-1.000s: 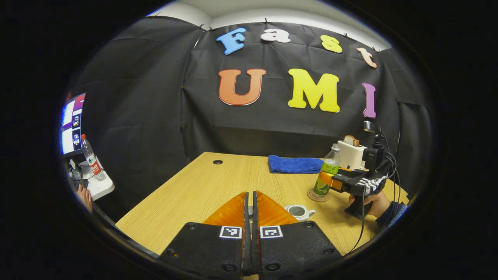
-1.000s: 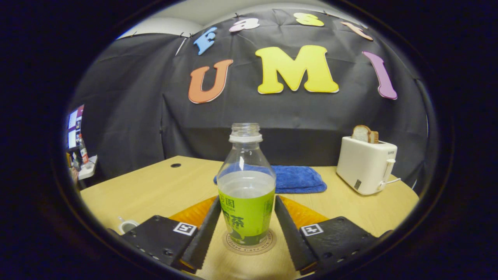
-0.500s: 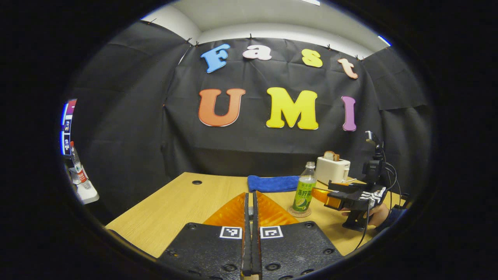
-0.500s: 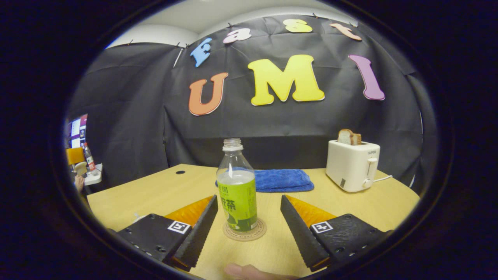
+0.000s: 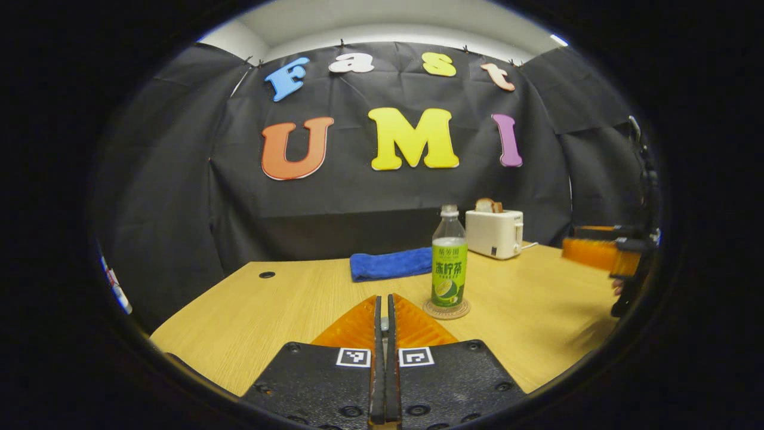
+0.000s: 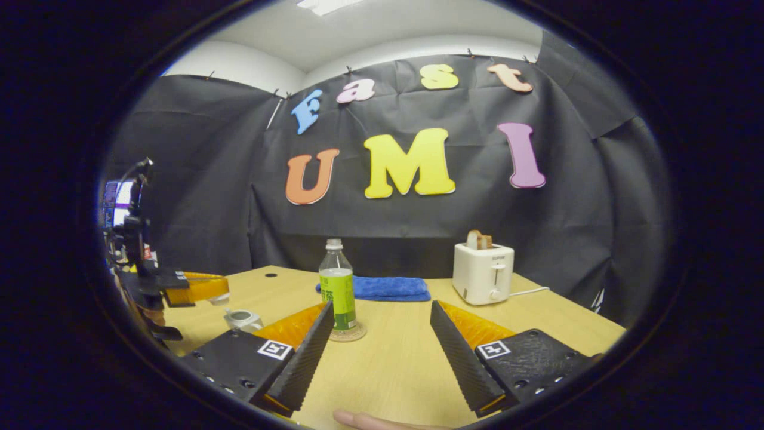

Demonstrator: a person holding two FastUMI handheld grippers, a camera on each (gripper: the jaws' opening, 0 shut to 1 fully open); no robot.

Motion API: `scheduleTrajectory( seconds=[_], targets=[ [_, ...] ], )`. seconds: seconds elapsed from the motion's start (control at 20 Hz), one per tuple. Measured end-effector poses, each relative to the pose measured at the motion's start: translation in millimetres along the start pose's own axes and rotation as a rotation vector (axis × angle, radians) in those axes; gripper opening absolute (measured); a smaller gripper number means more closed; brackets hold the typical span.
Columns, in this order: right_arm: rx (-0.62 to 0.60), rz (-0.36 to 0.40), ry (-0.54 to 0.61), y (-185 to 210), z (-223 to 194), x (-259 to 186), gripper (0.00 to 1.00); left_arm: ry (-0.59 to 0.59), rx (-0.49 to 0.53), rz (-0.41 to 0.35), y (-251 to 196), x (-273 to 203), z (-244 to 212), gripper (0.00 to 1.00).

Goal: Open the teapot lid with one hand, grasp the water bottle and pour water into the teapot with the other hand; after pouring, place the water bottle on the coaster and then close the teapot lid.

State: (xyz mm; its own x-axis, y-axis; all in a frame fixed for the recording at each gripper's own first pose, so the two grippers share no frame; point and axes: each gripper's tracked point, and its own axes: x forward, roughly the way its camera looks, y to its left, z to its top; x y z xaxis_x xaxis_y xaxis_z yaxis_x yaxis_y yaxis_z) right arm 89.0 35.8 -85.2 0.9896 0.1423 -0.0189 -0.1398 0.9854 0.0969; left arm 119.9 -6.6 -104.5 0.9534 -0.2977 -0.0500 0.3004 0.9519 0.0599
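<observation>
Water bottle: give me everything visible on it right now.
The water bottle is clear plastic with a green label wrapped round its lower body and a narrow neck, and no cap is visible on its mouth. It stands upright on a round coaster on the wooden table, in front of a folded blue towel and left of a white toaster. Nothing grips it: the right gripper is open and back from it, and the left gripper is shut, apart from it.
</observation>
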Motion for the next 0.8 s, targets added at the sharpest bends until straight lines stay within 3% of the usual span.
scheduleTrajectory(
  seconds=[0.25, 0.8],
  targets=[
    [-0.019, 0.007, -0.058, -17, 7, -30, 0.96, -0.02, -0.1, 0.031, 5, 13, 1, 0.03],
    [0.028, 0.002, -0.08, -41, 16, -36, 0.96, 0.002, -0.112, 0.08, -5, 23, -21, 0.03]
  ],
)
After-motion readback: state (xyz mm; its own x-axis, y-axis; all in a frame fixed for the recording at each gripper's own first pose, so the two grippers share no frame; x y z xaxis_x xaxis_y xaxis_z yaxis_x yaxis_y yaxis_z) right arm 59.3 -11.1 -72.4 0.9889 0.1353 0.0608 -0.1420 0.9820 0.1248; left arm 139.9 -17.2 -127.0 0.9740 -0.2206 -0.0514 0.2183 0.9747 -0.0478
